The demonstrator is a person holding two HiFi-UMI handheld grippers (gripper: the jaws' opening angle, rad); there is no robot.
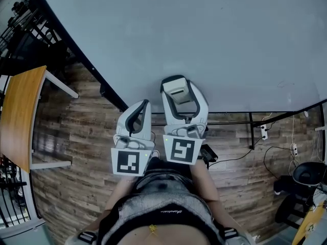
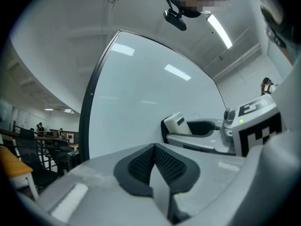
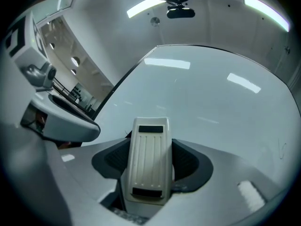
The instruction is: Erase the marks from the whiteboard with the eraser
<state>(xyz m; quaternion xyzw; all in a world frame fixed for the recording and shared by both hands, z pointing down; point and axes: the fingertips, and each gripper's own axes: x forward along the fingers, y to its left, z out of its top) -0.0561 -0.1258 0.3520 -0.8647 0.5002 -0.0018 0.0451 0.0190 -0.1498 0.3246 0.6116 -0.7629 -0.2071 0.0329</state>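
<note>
The whiteboard fills the upper head view; its surface looks plain apart from a faint mark at the right. My right gripper is shut on a cream ribbed eraser, held just in front of the board's lower edge. The eraser shows between the jaws in the head view too. My left gripper sits just left of it, lower, shut with nothing between its black pads. The whiteboard rises ahead in the left gripper view, and the right gripper with the eraser shows at the right there.
A wooden table stands at the left on the plank floor. The board's black stand frame runs along its bottom edge, with cables and power strips and a black chair at the right. The person's body is directly below.
</note>
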